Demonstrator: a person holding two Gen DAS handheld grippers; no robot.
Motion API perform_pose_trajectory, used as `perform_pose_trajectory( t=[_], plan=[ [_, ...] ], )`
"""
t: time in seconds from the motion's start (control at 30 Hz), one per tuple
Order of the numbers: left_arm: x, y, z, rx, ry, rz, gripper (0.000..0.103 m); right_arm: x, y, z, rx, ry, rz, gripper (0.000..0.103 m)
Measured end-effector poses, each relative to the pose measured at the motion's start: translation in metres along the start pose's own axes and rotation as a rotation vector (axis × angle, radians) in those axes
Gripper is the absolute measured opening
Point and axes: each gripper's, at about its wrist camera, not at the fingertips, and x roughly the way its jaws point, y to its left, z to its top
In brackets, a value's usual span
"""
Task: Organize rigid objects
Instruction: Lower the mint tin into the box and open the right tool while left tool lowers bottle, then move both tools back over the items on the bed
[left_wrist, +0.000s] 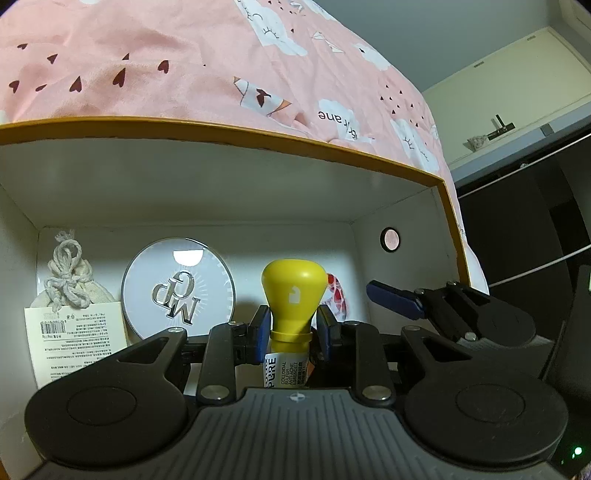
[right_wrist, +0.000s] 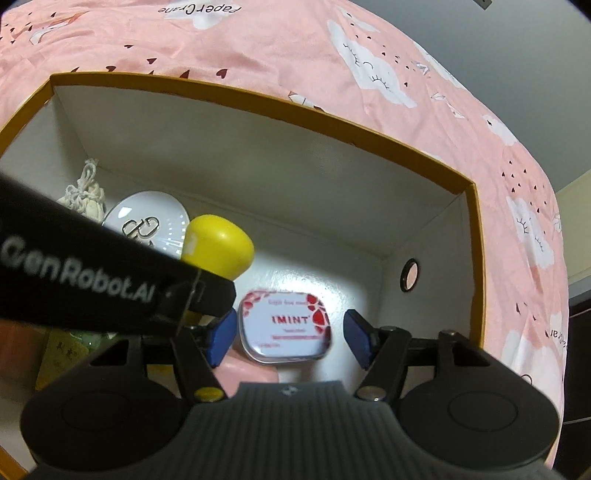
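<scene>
Inside the orange-rimmed white box (left_wrist: 258, 129), which rests on a pink printed bedsheet (left_wrist: 147, 55), the left hand-held gripper (left_wrist: 291, 328) is clamped on a yellow-capped bottle (left_wrist: 293, 295); its blue pads press the bottle just below the flared cap, and the white label reads "PURE". The bottle stands nearly upright above the box floor, between a round silver compact (left_wrist: 177, 284) and the wall of the box that has a small round hole (left_wrist: 390, 239). Against the far wall of the box, beyond the compact from the bottle, sits a small cloth pouch with a knotted drawstring (left_wrist: 70, 280) and a printed paper tag (left_wrist: 74, 336) in front of it. Seen from the right wrist, the right hand-held gripper (right_wrist: 290, 338) has its jaws apart, with a rectangular "IMINT" tin (right_wrist: 286, 325) lying on the box floor between them; the blue pads (right_wrist: 356, 338) do not touch it. The tin lies just beside the bottle, on the side toward the holed wall. Across that view's left side runs the black body of the left hand-held gripper, lettered "GenRobot.AI".
</scene>
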Motion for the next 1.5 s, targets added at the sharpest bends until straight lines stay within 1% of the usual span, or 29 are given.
perform_pose_trajectory(
  t=[0.23, 0.27, 0.33, 0.47, 0.57, 0.63, 0.7, 0.87, 0.97, 1.07, 1.17, 1.23, 1.3, 1.5],
  plan=[
    [0.005, 0.0, 0.0, 0.0, 0.009, -0.013, 0.03, -0.003, 0.003, 0.002, -0.021, -0.006, -0.016, 0.065],
    [0.004, 0.001, 0.0, 0.001, 0.006, -0.025, 0.03, -0.004, 0.004, 0.001, -0.031, -0.005, -0.022, 0.065],
    [0.002, 0.0, 0.0, -0.006, 0.003, -0.036, 0.03, -0.006, 0.006, -0.001, -0.045, -0.014, -0.021, 0.068],
    [0.0, -0.004, -0.001, 0.02, -0.006, -0.019, 0.032, -0.01, 0.008, -0.003, -0.046, -0.026, -0.023, 0.069],
    [-0.003, -0.006, -0.003, 0.026, -0.013, -0.012, 0.038, -0.013, 0.009, -0.003, -0.054, -0.029, -0.031, 0.07],
    [-0.007, -0.009, -0.003, 0.049, -0.021, 0.006, 0.039, -0.016, 0.011, -0.003, -0.064, -0.036, -0.054, 0.079],
    [-0.012, -0.011, -0.004, 0.069, -0.035, 0.019, 0.039, -0.019, 0.012, -0.004, -0.068, -0.045, -0.072, 0.079],
    [-0.025, -0.016, -0.008, 0.098, -0.058, 0.038, 0.039, -0.026, 0.007, -0.004, -0.047, -0.054, -0.073, 0.079],
    [-0.039, -0.019, -0.015, 0.129, -0.094, 0.05, 0.039, -0.036, 0.005, -0.009, -0.021, -0.073, -0.077, 0.079],
    [-0.057, -0.025, -0.021, 0.166, -0.134, 0.05, 0.039, -0.051, 0.001, -0.016, 0.031, -0.111, -0.055, 0.079],
    [-0.081, -0.028, -0.027, 0.186, -0.194, 0.044, 0.043, -0.072, 0.001, -0.022, 0.094, -0.17, -0.035, 0.079],
    [-0.1, -0.03, -0.033, 0.208, -0.246, 0.055, 0.044, -0.086, 0.003, -0.026, 0.131, -0.216, -0.025, 0.081],
    [-0.118, -0.032, -0.041, 0.24, -0.293, 0.066, 0.045, -0.1, 0.01, -0.03, 0.163, -0.265, -0.006, 0.083],
    [-0.169, -0.026, -0.066, 0.332, -0.408, 0.131, 0.045, -0.13, 0.041, -0.039, 0.237, -0.386, 0.071, 0.084]
  ],
)
